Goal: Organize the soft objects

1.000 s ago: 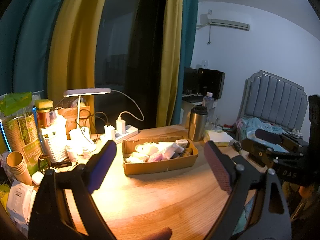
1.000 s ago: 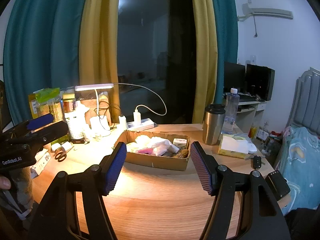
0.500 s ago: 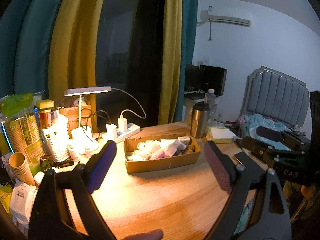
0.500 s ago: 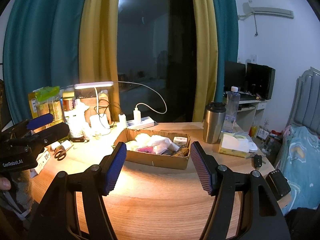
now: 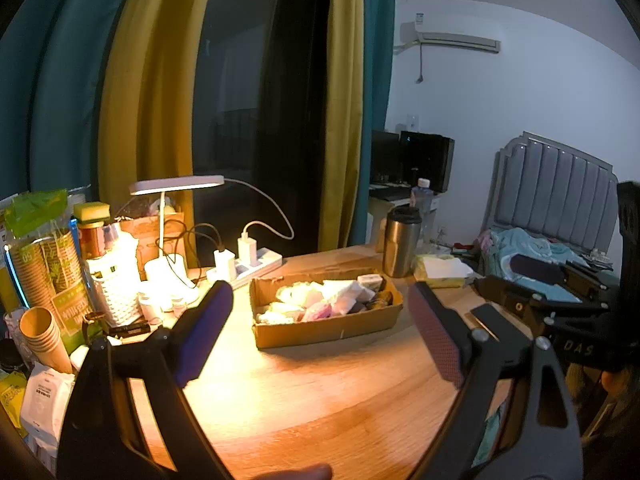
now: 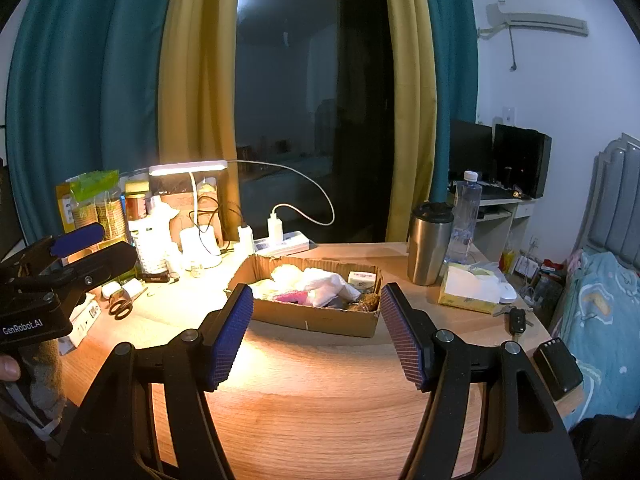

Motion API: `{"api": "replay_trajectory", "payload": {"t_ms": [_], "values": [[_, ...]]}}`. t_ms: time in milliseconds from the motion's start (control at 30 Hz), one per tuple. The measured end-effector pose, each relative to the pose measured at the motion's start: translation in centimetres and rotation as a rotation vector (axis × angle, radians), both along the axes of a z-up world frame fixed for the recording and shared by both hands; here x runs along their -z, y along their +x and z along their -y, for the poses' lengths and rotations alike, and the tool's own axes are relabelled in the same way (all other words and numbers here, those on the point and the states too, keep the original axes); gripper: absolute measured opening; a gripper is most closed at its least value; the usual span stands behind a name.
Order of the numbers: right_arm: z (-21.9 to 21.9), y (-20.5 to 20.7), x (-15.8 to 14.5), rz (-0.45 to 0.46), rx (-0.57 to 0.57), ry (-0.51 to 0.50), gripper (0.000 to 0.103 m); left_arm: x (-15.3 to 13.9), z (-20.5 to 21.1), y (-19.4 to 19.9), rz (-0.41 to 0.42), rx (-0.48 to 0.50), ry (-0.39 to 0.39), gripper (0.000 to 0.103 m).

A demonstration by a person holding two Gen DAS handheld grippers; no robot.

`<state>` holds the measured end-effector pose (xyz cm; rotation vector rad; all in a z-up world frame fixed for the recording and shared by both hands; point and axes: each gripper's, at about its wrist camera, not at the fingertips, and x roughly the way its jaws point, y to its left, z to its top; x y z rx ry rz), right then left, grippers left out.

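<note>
A shallow cardboard box (image 5: 328, 326) (image 6: 320, 316) lies in the middle of the round wooden table (image 5: 304, 396) (image 6: 316, 400). It holds several soft items: white cloths (image 6: 326, 282), a pink piece (image 6: 290, 297), a brown fuzzy one (image 6: 368, 300). My left gripper (image 5: 320, 332) hovers open on the near side of the box, nothing between its pads. My right gripper (image 6: 316, 332) is likewise open and empty, short of the box. Each gripper shows at the edge of the other's view: the right gripper (image 5: 560, 284), the left gripper (image 6: 64, 252).
A lit desk lamp (image 6: 188, 170), a power strip (image 6: 282, 242), scissors (image 6: 120, 308), paper cups (image 5: 40, 336) and jars crowd the left. A steel tumbler (image 6: 430, 244), a water bottle (image 6: 462, 220), a tissue box (image 6: 470, 290), keys and a black case (image 6: 558, 368) sit on the right. A bed lies beyond.
</note>
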<state>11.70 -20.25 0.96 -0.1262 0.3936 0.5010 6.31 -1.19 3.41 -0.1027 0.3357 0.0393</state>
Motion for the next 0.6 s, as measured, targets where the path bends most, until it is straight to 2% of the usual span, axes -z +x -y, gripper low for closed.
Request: {"api": "replay_trajectory", "payload": {"t_ms": [600], "values": [[-0.18, 0.19, 0.3, -0.008, -0.003, -0.003, 0.069, 0.46, 0.01, 0.46, -0.007, 0.001, -0.003, 0.09]]}}
